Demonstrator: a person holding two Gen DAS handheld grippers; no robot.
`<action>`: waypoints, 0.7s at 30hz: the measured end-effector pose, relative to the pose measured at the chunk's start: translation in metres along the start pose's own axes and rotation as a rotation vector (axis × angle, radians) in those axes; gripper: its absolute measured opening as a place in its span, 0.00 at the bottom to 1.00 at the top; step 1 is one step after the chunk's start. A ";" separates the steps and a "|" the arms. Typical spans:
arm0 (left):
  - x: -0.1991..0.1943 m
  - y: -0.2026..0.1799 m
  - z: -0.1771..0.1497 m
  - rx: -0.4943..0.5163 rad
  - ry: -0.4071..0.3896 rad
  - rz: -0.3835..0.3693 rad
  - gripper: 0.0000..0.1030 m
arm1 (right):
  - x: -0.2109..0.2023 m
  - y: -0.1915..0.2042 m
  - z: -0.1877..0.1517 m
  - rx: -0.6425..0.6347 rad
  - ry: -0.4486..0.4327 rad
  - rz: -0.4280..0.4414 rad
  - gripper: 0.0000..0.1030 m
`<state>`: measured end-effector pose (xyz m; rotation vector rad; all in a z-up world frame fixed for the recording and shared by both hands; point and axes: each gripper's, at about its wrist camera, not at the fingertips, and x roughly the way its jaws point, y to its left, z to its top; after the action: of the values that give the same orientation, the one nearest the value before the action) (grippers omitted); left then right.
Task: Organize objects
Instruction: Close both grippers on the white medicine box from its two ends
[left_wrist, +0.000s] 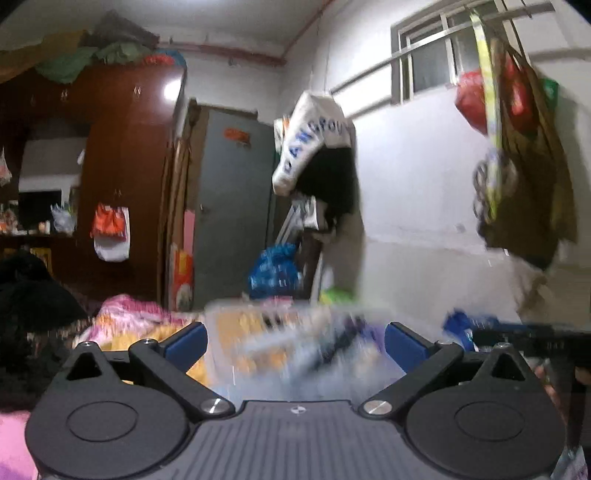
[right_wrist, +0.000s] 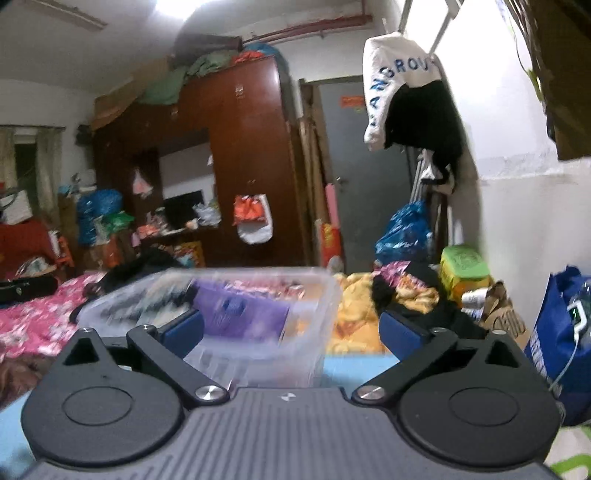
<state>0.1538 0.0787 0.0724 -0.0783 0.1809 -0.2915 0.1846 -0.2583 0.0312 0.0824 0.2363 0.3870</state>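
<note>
A clear plastic storage box (right_wrist: 266, 321) stands on a light blue surface (right_wrist: 347, 369), close in front of my right gripper (right_wrist: 291, 328). A purple pack (right_wrist: 240, 314) and other blurred items lie inside it. My right gripper is open, its left finger against the box's near side, its right finger off to the right of the box. In the left wrist view the same box (left_wrist: 295, 343) is motion-blurred between the open fingers of my left gripper (left_wrist: 295, 343). The other gripper (left_wrist: 535, 339) shows at the right of that view.
A bed with pink floral and yellow bedding (right_wrist: 37, 314) lies behind the box. A blue bag (right_wrist: 561, 343) stands at the right by the white wall. A green-lidded container (right_wrist: 463, 269), black clothes (right_wrist: 424, 306) and a wooden wardrobe (right_wrist: 236, 155) are beyond.
</note>
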 end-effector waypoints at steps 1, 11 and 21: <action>-0.006 -0.002 -0.010 -0.003 0.009 -0.002 1.00 | -0.002 0.002 -0.005 0.000 0.012 0.012 1.00; -0.015 -0.032 -0.083 0.056 0.189 -0.131 0.97 | -0.008 0.040 -0.061 -0.088 0.168 0.146 1.00; -0.016 -0.053 -0.116 0.126 0.272 -0.217 0.77 | -0.011 0.059 -0.094 -0.136 0.168 0.164 0.79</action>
<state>0.1021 0.0272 -0.0331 0.0683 0.4246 -0.5298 0.1302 -0.2044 -0.0506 -0.0655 0.3693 0.5727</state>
